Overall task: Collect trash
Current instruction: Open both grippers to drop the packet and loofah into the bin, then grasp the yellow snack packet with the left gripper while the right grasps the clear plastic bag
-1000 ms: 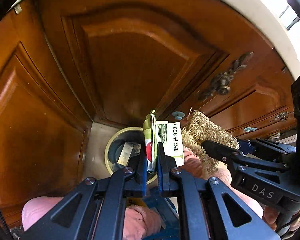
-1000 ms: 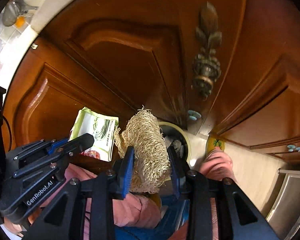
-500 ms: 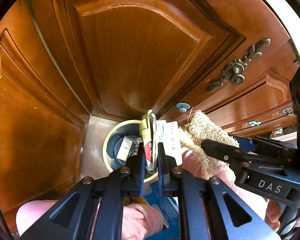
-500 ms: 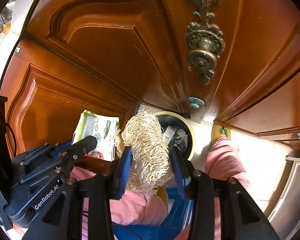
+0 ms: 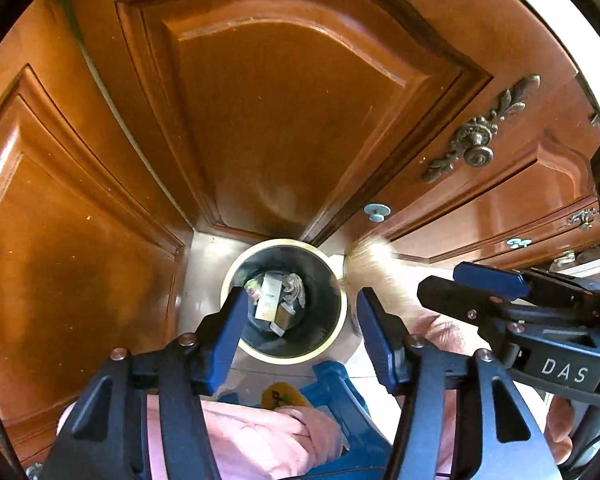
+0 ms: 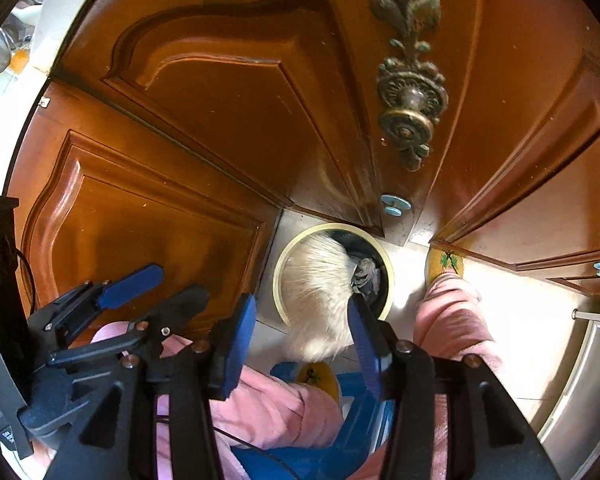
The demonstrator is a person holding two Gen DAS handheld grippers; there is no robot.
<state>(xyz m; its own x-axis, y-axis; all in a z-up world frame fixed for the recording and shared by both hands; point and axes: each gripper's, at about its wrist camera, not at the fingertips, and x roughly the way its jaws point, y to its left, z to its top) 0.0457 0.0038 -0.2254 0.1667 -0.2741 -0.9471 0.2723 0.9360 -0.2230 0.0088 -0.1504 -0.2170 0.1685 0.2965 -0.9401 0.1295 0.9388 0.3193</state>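
2 grippers hang nose-down over the trash bin (image 5: pixel 342 300), and both are letting go. The left gripper (image 5: pixel 300 322) has its jaws spreading, with nothing between them; only the bin's dark inside shows in the gap. The right gripper (image 6: pixel 300 326) is also spreading its jaws; the loofah scrubber (image 6: pixel 320 300) is between them, blurred, and its right edge runs up against the right-hand finger, though the pads no longer look pressed on it.

Measured from the bin, the left gripper sits straight above the mouth, while the right gripper sits above the near rim. The scrubber's long axis runs from that rim toward the bin's middle, so it lies forward of and below the right jaws, and the right hand is the nearer one. In the left view the scrubber (image 5: pixel 374 268) shows as a pale smear just right of the rim. My guess is that it lands inside, but it could clip the rim.

Compared with 1 second ago, the green food packet is gone from the left jaws, which were then pinched on it. A crumpled heap of packaging (image 5: pixel 274 300) lies at the bin's bottom. The scrubber, then squeezed upright in the right jaws, is now loose.
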